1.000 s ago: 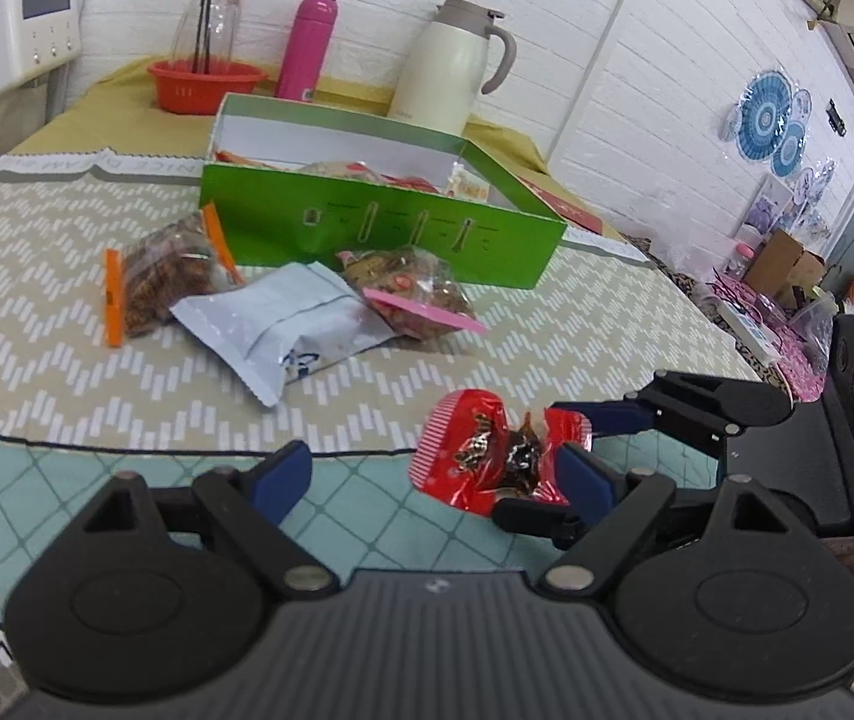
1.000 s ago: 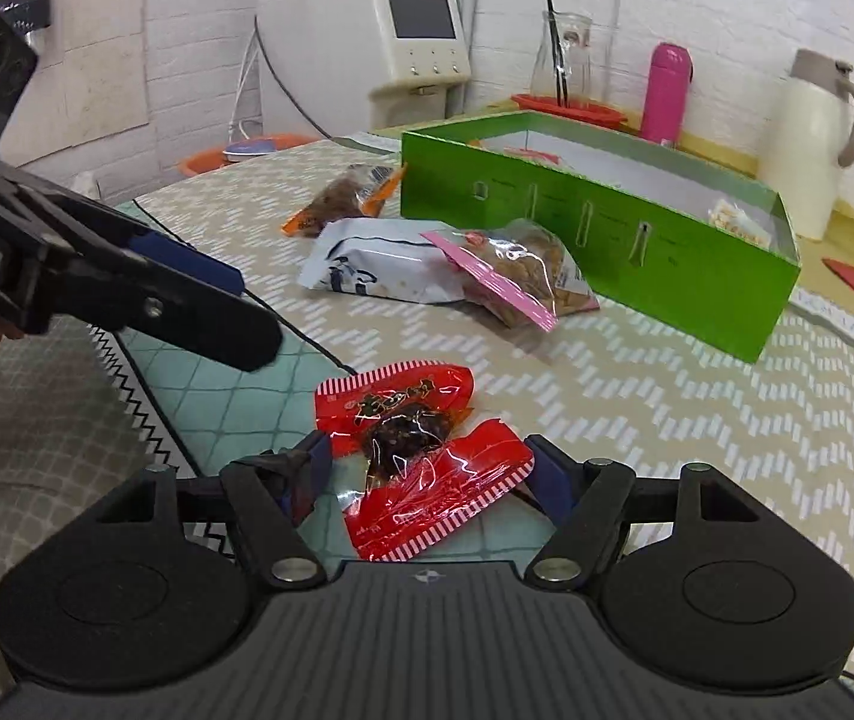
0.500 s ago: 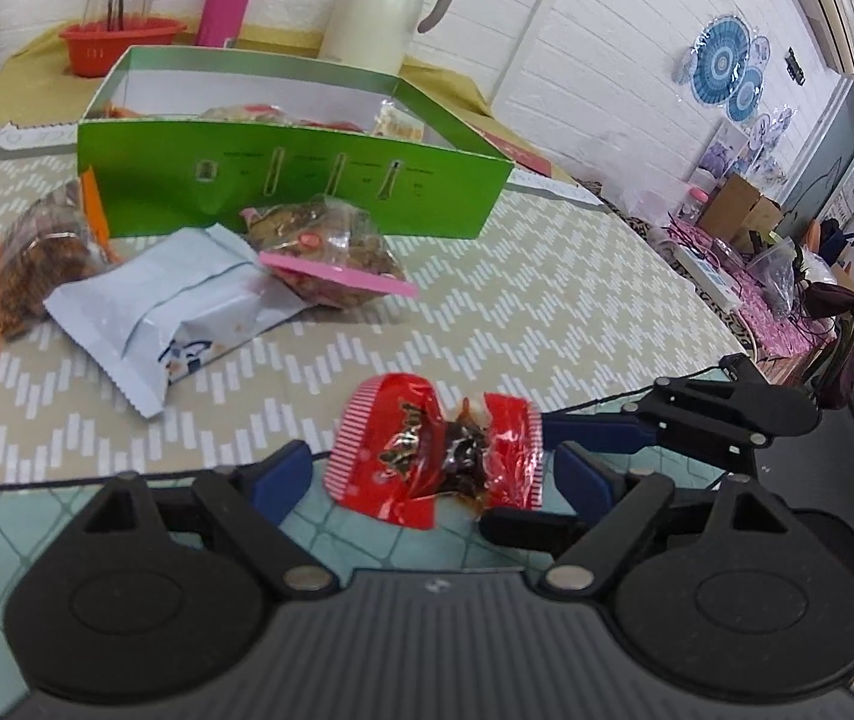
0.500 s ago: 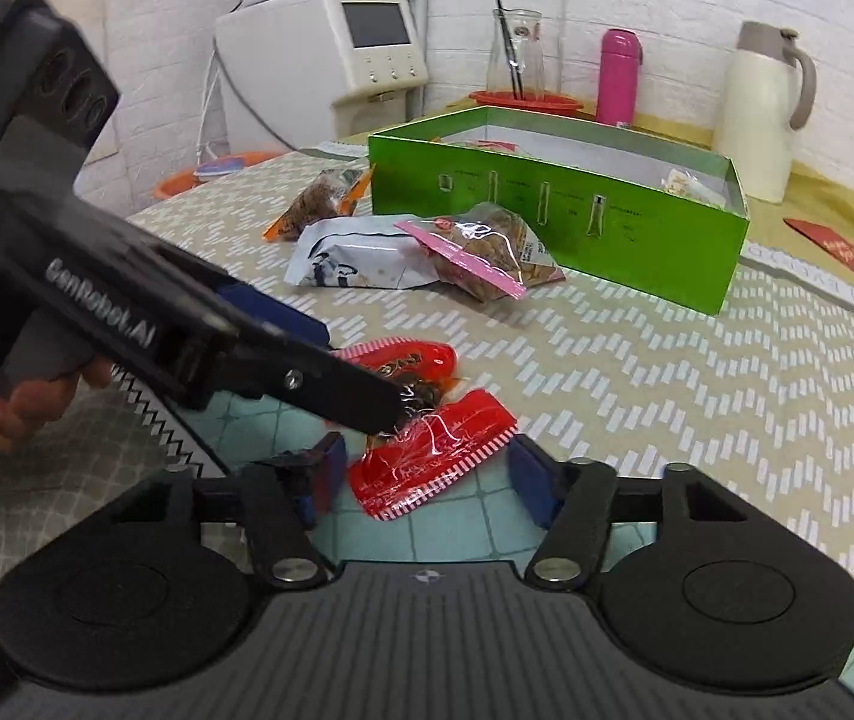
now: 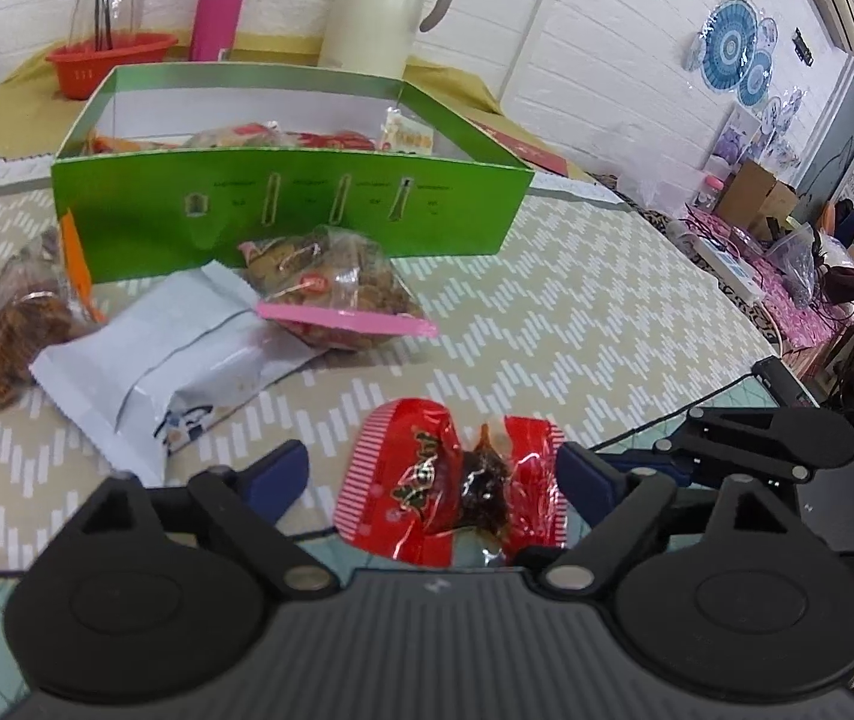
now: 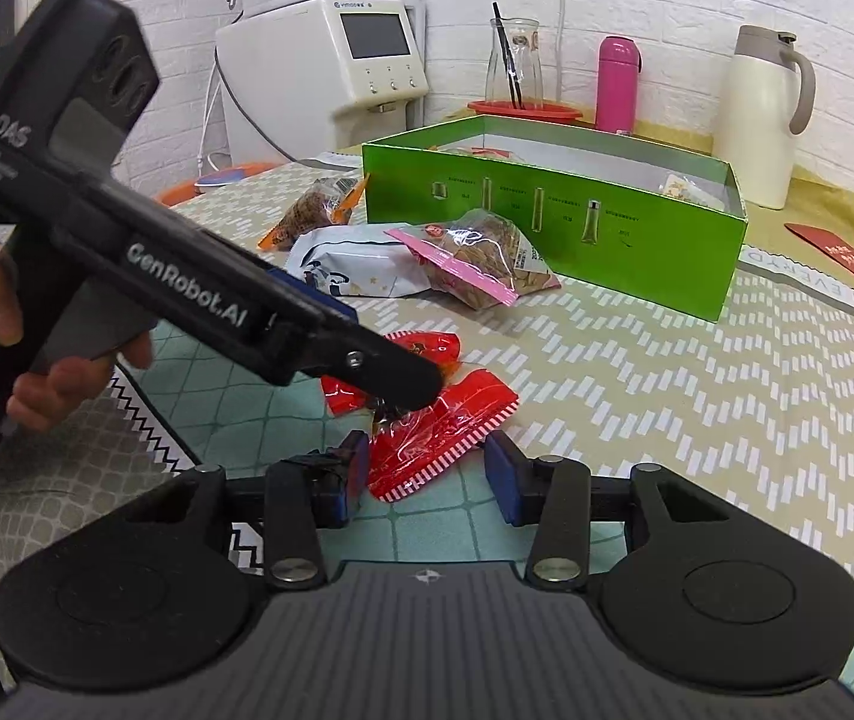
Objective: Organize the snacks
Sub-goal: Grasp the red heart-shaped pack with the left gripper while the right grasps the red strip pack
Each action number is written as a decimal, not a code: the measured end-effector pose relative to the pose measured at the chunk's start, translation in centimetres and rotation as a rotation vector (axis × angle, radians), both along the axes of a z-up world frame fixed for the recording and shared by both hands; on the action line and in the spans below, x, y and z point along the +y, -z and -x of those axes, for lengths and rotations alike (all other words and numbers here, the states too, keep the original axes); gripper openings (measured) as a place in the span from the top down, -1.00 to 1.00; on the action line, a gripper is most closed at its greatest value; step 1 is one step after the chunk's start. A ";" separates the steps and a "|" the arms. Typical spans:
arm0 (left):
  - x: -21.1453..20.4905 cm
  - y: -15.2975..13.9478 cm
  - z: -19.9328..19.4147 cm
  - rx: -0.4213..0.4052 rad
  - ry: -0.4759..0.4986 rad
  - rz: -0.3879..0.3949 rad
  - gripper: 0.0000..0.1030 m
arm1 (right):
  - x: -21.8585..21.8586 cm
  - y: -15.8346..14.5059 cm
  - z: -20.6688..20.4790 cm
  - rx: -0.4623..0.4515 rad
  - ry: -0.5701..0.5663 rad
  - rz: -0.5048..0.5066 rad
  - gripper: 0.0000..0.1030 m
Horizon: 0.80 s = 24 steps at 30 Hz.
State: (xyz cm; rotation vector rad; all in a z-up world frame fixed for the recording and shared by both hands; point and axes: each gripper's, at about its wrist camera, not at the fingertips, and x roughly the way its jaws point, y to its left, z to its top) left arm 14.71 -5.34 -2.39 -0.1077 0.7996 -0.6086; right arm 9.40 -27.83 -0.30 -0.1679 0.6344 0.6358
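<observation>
A red snack packet (image 5: 457,480) lies on the table near its front edge; it also shows in the right wrist view (image 6: 439,426). My left gripper (image 5: 433,474) is open with its jaws on either side of the packet. My right gripper (image 6: 424,468) is open, its jaws astride the packet's near end. A green box (image 5: 283,210) with several snacks inside stands behind. A white packet (image 5: 175,354), a pink-sealed bag (image 5: 331,294) and an orange-sealed bag (image 5: 19,312) lie in front of the box.
A red basket with a glass jar (image 5: 109,60), a pink bottle (image 5: 220,0) and a cream thermos jug (image 5: 385,0) stand behind the box. A white appliance (image 6: 331,66) stands at the far left in the right wrist view. The table's right edge is near.
My left gripper has moved forward and around the red packet. My right gripper has narrowed its jaws and come closer to the packet's end. The packet stays on the table.
</observation>
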 end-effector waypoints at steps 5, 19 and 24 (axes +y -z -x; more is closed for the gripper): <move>-1.3 -0.1 -0.6 0.008 0.089 -0.004 -0.75 | 0.2 0.1 -0.7 -0.017 0.026 0.019 -0.47; 0.2 0.1 -0.7 0.053 -0.017 0.102 0.81 | 0.9 -0.1 -2.5 -0.021 0.042 -0.033 0.10; 0.4 -1.1 -0.1 0.026 -0.031 0.134 0.88 | 1.1 -1.2 -1.7 -0.061 0.007 -0.034 0.44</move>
